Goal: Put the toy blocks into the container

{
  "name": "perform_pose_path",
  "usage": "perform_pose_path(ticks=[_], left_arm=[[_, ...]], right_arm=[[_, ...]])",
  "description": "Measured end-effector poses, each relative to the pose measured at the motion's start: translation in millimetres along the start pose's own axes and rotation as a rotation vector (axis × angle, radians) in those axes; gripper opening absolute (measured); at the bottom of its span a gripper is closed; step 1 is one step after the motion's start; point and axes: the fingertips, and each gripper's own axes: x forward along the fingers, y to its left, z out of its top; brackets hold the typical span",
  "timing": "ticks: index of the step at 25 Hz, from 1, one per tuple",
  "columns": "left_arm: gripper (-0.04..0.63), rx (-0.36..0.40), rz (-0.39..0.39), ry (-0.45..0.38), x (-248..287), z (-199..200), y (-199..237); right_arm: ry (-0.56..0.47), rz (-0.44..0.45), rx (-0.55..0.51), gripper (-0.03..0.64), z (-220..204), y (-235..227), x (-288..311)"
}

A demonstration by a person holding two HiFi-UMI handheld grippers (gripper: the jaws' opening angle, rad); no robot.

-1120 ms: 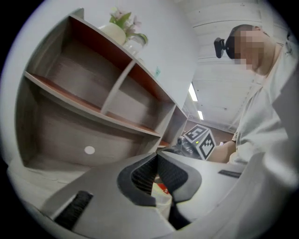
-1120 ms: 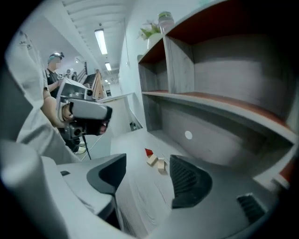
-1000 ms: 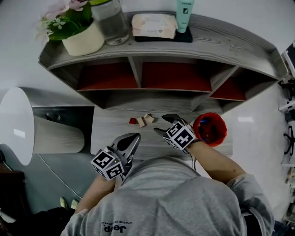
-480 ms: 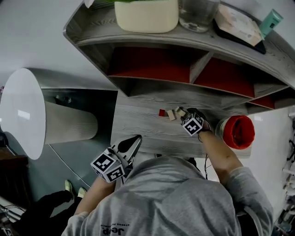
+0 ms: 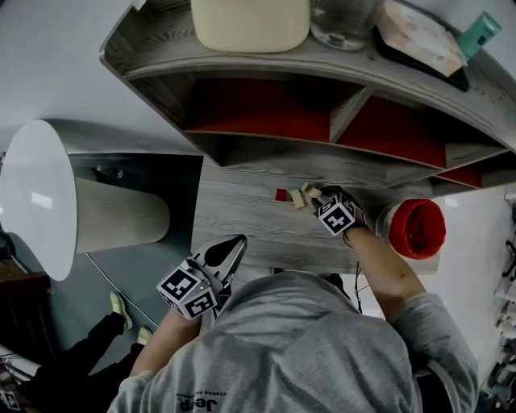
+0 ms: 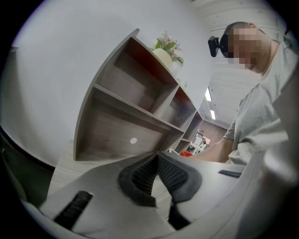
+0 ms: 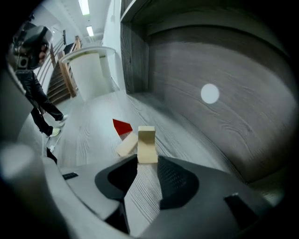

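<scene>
Three toy blocks lie on the grey desk (image 5: 238, 218) under the shelf. They are a red wedge (image 7: 122, 126), a flat tan block (image 7: 126, 145) and a tan block (image 7: 146, 140) that stands end-on to me. My right gripper (image 7: 147, 164) is open, and its fingertips flank the near end of that tan block, which rests on the desk. In the head view the right gripper (image 5: 321, 197) sits just right of the blocks (image 5: 297, 196). The red container (image 5: 417, 228) stands at the desk's right end. My left gripper (image 6: 156, 158) is shut and empty, held back near the desk's front edge (image 5: 235, 242).
A grey shelf unit with red back panels (image 5: 266, 113) overhangs the desk, with a pot (image 5: 250, 20) and a jar on top. A white cylinder (image 5: 48, 210) stands left of the desk. A white round plug (image 7: 210, 93) marks the back panel. A person's legs (image 5: 97, 339) show at lower left.
My right gripper moved forward along the desk to the blocks, and its jaws narrowed round the end of the tan block. The left gripper stayed back and swung its view leftward.
</scene>
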Motion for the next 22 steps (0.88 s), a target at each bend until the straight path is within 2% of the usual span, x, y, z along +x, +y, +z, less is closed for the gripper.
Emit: perform_pose_path(ticks=[6,10,13,16,22], left_arm=[[0.014,0.054,-0.078,-0.018,45.6,17.3,-51.5],[0.014,0.099,-0.149,-0.025,96.4,22.7,-114.6],[0.014,0.134,-0.226,-0.030,149.3,22.6,-167.6],[0.014,0.147,-0.281,-0.026,196.0,12.1,-222.1],[0.014,0.155,-0.343,0.001,262.2,-13.3,-303.6]], right_arm=[[-0.213,0.025,0.030,0.161,47.8,0.2,-129.1],[-0.292,0.032,-0.001,0.161,35.6,-12.6,-232.7],[-0.308,0.010,-0.004,0.161,-3.3,-41.3,-295.2],[-0.277,0.005,-0.014,0.161,-58.8,-66.4,-338.1],[-0.165,-0.012,-0.002,0.163,-163.7,-107.3,-365.1]])
